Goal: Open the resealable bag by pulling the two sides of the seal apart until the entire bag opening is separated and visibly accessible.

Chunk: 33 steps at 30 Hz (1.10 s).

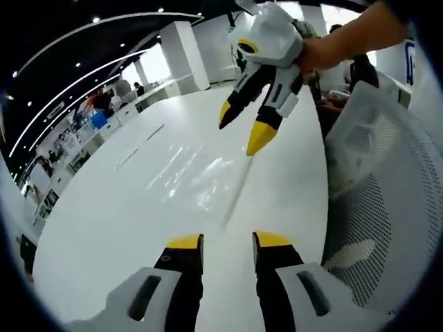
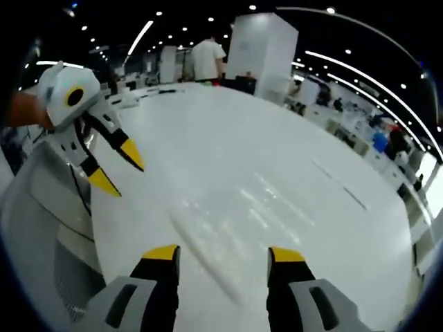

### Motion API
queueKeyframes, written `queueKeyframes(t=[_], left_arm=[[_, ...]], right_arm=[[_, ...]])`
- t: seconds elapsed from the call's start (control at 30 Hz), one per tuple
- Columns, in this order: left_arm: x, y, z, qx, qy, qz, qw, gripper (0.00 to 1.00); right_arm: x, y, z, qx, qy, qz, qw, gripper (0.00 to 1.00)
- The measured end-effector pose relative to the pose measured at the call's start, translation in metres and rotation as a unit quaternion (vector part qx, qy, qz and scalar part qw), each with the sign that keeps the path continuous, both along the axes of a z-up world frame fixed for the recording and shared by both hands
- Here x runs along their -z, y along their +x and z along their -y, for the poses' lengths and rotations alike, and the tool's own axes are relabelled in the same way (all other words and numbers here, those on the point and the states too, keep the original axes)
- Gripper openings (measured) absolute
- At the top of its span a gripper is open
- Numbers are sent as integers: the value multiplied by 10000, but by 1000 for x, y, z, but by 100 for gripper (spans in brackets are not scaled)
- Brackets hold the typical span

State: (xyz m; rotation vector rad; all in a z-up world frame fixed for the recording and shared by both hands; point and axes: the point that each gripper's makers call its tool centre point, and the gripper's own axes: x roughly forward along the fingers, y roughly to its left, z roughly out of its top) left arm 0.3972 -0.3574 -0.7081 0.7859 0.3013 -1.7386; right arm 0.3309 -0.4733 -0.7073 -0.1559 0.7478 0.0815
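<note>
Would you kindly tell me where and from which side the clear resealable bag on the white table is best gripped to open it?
Probably at the seal strip, the straight ridged edge of the resealable bag, which lies flat on the table. Since the strip faces the chair side, come in low from there, the left gripper and right gripper, both open, each pinching one lip.

Left gripper [image 1: 228, 243]: white moulded body, black jaws with yellow tips, a dark slot in each white shoulder. Right gripper [image 2: 225, 256]: same build. Seen in the other's view, each has a yellow ring mark on its white housing.
</note>
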Motion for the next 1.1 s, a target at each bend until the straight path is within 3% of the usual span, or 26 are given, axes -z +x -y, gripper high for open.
queueKeyframes(t=[0.17, 0.5, 0.77, 0.93, 1.1], left_arm=[[-1, 2, -2, -243, -30, -163, 9996, 58], [-1, 10, -7, -727, -35, -304, 9969, 91], [4, 9, -20, -1036, 69, -633, 9926, 99], [4, 4, -30, -1278, -4, -939, 9874, 99], [8, -1, -36, -1425, -63, -1022, 9845, 99]], right_arm=[[-2, -17, -2, 88, 150, 155, 9997, 61], [-1, -43, -2, 474, 409, 442, 9971, 75], [0, -54, -6, 776, 622, 582, 9933, 84], [-7, -60, -10, 1186, 885, 901, 9849, 93], [-1, -68, -18, 1380, 1006, 967, 9806, 100]])
